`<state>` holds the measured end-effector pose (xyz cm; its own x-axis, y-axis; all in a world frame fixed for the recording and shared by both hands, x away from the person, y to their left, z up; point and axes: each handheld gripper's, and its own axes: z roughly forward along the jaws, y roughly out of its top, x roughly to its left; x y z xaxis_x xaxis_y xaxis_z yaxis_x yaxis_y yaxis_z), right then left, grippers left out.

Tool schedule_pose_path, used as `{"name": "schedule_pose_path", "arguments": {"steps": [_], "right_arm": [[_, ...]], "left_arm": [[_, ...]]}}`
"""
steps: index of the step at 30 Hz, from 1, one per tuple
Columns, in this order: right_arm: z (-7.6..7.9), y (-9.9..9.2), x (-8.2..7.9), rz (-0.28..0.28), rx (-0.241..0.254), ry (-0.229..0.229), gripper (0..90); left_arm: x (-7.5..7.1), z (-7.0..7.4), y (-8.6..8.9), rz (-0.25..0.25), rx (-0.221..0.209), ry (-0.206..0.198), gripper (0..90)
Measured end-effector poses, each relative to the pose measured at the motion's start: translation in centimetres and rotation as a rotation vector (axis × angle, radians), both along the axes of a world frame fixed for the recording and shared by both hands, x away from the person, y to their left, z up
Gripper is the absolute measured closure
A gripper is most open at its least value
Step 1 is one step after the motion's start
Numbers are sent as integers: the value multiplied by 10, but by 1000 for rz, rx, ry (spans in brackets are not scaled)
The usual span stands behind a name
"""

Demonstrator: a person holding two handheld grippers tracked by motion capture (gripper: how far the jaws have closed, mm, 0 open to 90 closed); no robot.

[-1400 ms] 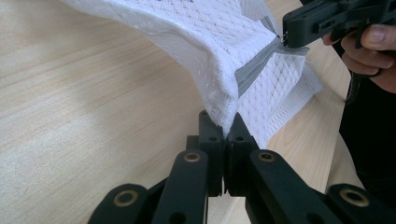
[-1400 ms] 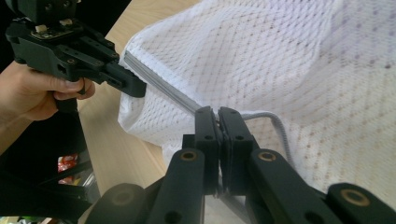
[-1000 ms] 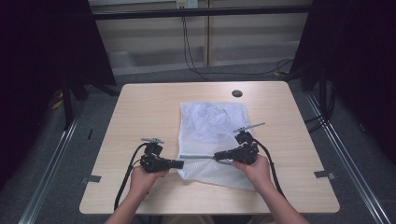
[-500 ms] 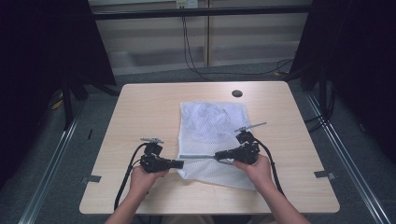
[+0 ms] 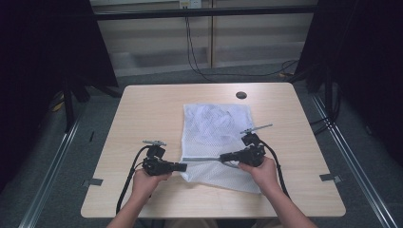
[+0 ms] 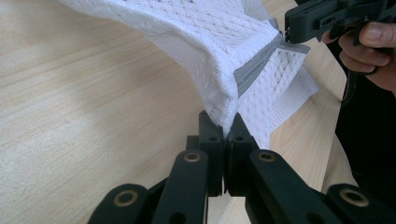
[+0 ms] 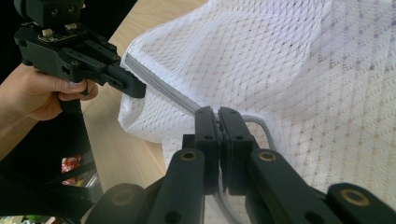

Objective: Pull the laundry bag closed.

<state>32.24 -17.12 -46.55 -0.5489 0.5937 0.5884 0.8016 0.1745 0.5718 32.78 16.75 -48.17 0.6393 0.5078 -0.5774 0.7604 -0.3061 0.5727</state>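
A white mesh bag [image 5: 216,123] lies on the wooden table [image 5: 152,114], its near end lifted off the surface. A grey zipper [image 5: 202,160] runs across that lifted end and is pulled taut between the two grippers. My left gripper [image 5: 183,166] is shut on the bag's left edge at the zipper's end [image 6: 224,126], with mesh [image 6: 210,37] bunched above its jaws. My right gripper [image 5: 222,158] is shut on the zipper [image 7: 163,91] farther along [image 7: 217,114]. The left gripper [image 7: 135,88] holds the strip's other end in the right gripper view.
A round black hole [image 5: 241,95] sits near the table's far edge. Cables [image 5: 195,47] hang down behind the table. Dark curtains stand on both sides, and metal floor rails [image 5: 347,152] run beside the table.
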Motion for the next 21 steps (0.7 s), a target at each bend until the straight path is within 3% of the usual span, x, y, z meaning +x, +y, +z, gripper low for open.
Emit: {"name": "schedule_pose_path", "arguments": {"steps": [21], "right_arm": [[5, 0, -3, 14, -15, 1, 869]], "left_arm": [[-1, -1, -1, -5, 2, 1, 886]]}}
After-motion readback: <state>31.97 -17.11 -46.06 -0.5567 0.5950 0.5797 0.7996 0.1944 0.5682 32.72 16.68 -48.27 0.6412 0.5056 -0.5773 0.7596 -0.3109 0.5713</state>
